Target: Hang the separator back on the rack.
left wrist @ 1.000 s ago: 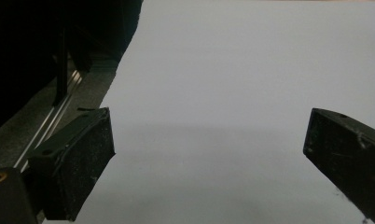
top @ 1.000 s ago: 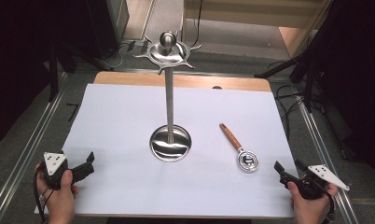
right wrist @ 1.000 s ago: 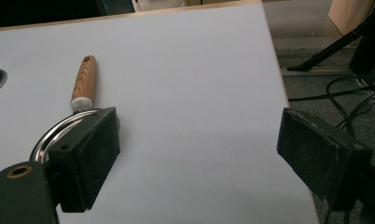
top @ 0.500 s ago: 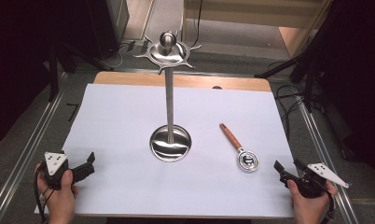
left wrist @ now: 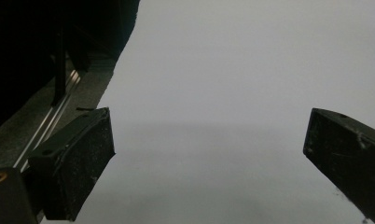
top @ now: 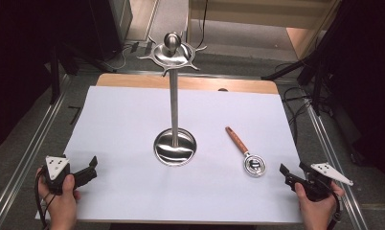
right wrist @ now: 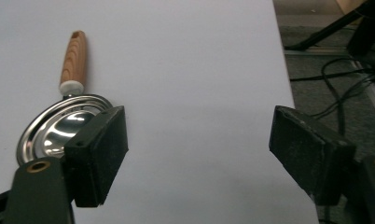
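Near edge, high view: left gripper (top: 87,168) held at the front left corner of the white sheet (top: 133,120), right gripper (top: 292,173) at the front right corner; both low over the sheet, neither touching any object.

Left gripper view: jaws stand wide apart, bare white sheet between them, nothing held. The dark floor rail (left wrist: 59,112) beside the sheet appears at the left.

Right gripper view: jaws apart with nothing between them; they have just been closing somewhat. The small steel ladle (right wrist: 64,123) with wooden handle (right wrist: 74,58) lies just beyond the left-hand jaw, bowl nearest, handle pointing away. This view gives the wood grain and white collar that the high view blurs.

High view, middle: ladle (top: 247,154) lies flat on the sheet, near the right gripper, well apart from the left one. Left of it stands the steel utensil stand (top: 174,115), round base on the sheet, upright pole, pronged top.

Far: wooden table edge (top: 133,80) beyond the sheet
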The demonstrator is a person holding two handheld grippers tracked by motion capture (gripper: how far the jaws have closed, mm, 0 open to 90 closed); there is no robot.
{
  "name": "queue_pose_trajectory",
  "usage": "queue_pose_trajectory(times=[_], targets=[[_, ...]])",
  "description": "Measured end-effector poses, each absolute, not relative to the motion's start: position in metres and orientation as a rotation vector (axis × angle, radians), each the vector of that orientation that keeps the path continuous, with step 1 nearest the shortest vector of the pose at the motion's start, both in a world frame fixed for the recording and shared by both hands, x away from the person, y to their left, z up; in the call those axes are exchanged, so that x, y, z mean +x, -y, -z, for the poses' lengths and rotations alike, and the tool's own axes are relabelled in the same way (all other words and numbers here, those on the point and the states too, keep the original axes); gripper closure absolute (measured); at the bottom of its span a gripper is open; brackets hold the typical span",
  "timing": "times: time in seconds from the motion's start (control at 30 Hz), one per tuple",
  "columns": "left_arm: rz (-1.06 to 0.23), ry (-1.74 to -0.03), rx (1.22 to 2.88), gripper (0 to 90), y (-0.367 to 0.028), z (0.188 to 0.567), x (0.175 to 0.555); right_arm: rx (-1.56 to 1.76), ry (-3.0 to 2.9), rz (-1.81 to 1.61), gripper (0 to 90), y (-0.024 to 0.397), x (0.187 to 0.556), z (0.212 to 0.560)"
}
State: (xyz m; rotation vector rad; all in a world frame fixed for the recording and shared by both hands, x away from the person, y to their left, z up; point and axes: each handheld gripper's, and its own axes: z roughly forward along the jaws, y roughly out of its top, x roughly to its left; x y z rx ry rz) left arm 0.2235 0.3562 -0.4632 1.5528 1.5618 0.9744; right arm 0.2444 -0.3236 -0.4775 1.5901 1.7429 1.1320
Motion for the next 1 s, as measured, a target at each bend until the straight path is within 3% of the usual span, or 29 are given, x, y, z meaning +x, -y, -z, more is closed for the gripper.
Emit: queue_pose_trajectory(times=[0.4,0.8,0.97,1.0], targets=[[-0.990,-1.533,1.535,2.7,-0.356,0.463,0.220,1.517,-1.803,-1.015,36.7,0.307,0.251,0.460],[-0.996,-1.516,1.557,2.7,-0.354,0.463,0.220,1.568,-2.111,-0.972,37.0,0.300,0.268,0.448],[-1.001,-1.519,1.561,2.7,-0.354,0.463,0.220,1.526,-2.195,-0.888,29.1,0.283,0.276,0.440],[-1.000,-1.520,1.561,2.6,-0.354,0.463,0.220,1.516,-2.230,-0.815,31.5,0.276,0.278,0.438]])
